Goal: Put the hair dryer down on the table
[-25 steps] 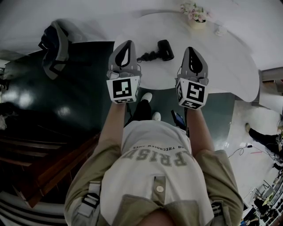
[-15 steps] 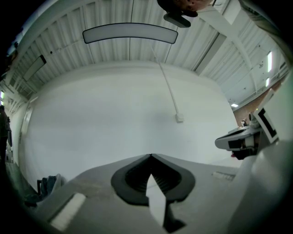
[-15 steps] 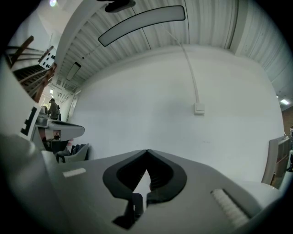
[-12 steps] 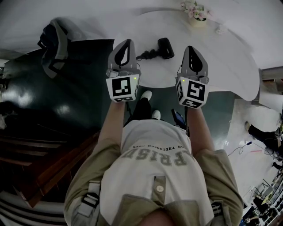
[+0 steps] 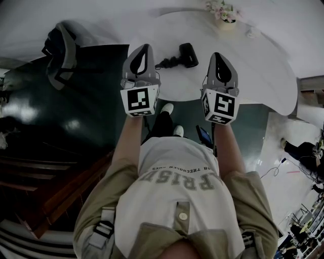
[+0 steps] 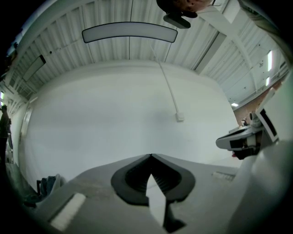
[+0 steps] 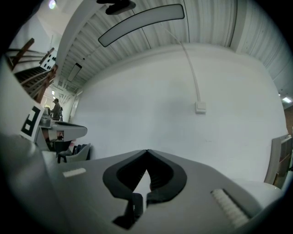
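The jaws of the left gripper (image 6: 150, 156) are found closed tip to tip, with nothing held. The jaws of the right gripper (image 7: 147, 151) are likewise closed and empty. Both grippers are held level, side by side, over the near edge of the white counter (image 5: 258, 76). The black hair dryer (image 5: 186, 54) is seen lying on the counter between the two grippers, touched by neither, with its cord (image 5: 169, 63) bunched at its left. A pot of flowers (image 5: 223, 15) is noted at the far edge.
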Motion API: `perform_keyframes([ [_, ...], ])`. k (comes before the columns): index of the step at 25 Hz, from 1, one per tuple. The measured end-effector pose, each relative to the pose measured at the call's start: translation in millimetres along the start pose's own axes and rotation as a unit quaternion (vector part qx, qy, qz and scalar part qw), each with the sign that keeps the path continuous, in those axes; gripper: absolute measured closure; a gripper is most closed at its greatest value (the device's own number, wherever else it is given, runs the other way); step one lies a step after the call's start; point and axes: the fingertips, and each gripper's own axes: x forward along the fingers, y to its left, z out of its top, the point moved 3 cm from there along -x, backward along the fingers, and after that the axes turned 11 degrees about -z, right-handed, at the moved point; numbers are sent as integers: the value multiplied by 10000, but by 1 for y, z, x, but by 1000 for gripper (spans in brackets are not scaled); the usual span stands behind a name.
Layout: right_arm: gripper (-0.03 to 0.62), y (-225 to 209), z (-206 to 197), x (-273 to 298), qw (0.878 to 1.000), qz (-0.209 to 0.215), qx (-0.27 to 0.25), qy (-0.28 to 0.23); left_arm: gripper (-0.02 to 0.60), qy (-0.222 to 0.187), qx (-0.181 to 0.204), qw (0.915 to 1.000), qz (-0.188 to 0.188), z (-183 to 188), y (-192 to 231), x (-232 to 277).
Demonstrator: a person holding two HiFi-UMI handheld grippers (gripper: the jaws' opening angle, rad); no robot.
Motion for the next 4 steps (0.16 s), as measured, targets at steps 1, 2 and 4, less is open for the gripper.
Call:
perform_keyframes([
  [1, 592, -1, 0, 1, 10000, 7, 6, -6, 575, -3, 3, 10000, -2, 0, 0, 2],
  [2, 592, -2, 0, 2, 10000, 15, 15, -11, 575, -2, 7, 10000, -5, 0, -1, 4],
  [4, 592, -4, 0, 5, 10000, 32, 33, -20, 575, 5, 17, 10000, -12, 0, -1, 8],
])
